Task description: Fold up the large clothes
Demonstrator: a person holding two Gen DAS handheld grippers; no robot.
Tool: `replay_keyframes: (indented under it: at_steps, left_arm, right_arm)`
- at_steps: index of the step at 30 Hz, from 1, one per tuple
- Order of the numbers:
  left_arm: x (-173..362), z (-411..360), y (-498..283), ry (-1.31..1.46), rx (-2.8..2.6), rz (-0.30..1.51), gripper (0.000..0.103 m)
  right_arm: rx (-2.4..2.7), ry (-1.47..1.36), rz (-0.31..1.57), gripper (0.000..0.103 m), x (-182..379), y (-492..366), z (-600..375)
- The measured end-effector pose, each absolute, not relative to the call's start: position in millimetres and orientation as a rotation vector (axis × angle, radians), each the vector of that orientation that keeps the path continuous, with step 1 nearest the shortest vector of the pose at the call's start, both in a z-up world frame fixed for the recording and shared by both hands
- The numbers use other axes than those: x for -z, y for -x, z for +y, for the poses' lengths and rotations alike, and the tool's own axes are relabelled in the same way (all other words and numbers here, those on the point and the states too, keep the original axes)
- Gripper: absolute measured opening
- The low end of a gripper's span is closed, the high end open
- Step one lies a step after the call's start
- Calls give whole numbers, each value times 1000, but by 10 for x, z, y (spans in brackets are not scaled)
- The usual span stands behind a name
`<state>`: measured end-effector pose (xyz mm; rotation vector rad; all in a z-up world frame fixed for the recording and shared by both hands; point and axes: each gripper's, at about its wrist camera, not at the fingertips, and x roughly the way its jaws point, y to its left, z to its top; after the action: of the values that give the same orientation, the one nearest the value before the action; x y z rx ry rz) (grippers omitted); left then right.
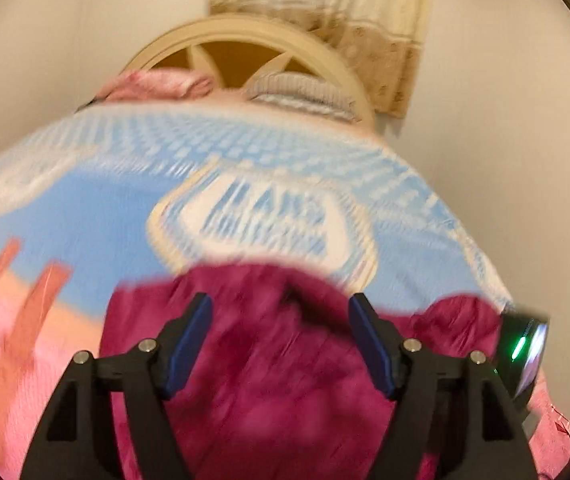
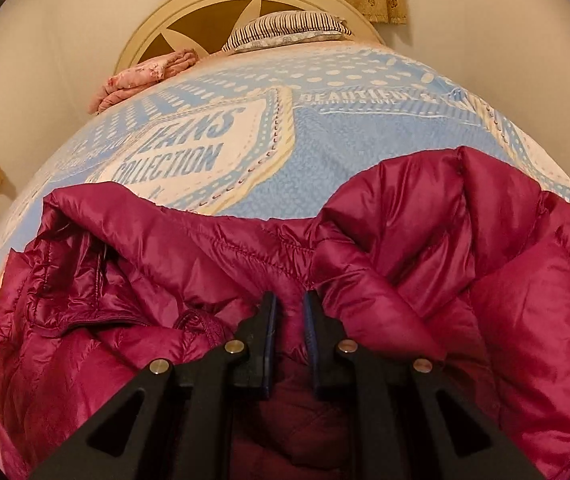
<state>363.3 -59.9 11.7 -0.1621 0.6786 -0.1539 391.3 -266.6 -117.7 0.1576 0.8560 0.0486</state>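
A shiny magenta puffer jacket (image 2: 465, 260) lies crumpled on the blue patterned bed cover (image 2: 325, 128). My right gripper (image 2: 291, 296) is shut on a fold of the jacket near its middle, and fabric bunches up around the two narrow-set fingers. In the blurred left wrist view the same jacket (image 1: 265, 380) fills the lower half. My left gripper (image 1: 280, 300) hangs over it with its blue-padded fingers (image 1: 189, 344) wide apart and open, and nothing is pinched between them. The jacket's sleeve spreads to the right in the right wrist view.
A cream round headboard (image 2: 205, 4) stands against the wall at the far end of the bed. A striped pillow (image 2: 289, 28) and a folded pink cloth (image 2: 145, 76) lie before it. A black device with a green light (image 1: 525, 352) shows at the right edge.
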Motion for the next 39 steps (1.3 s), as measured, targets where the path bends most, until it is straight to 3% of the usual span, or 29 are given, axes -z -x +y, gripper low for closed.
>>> replay_keyframes:
  at_steps: [5,7,8,13,21,28,34,39]
  left_arm:
    - [73,-1044,-4372,9,138,794,72]
    - [381,-970,-4534,33,69,922,52]
    - [476,-920,-4518,52,46,943,49]
    - [814,-562,-4235,85,-2,942,56]
    - [934,-646,-4138,66,3,886,62]
    - [951,-649,-4127,67,5,874,62]
    - [950,-644,-4103,69,7,870,62]
    - [949,-662,-4111,65,6,868,63]
  right_arm:
    - [-41,-145,849,14,1177,-3915,-2606]
    - [-47,-158,847,14,1174,-3898,-2632]
    - [-49,-163,845,14,1173,-3875,-2647]
    - [-66,-189,842,14,1181,-3885,-2687]
    - [-73,-225,864,14,1161,-3894,-2730]
    - [-25,-345,789,14,598,-3716,-2792]
    - [-11,-255,956,14,963,-4130,-2426]
    - [-30,-222,941,14,1151,-4161,-2439]
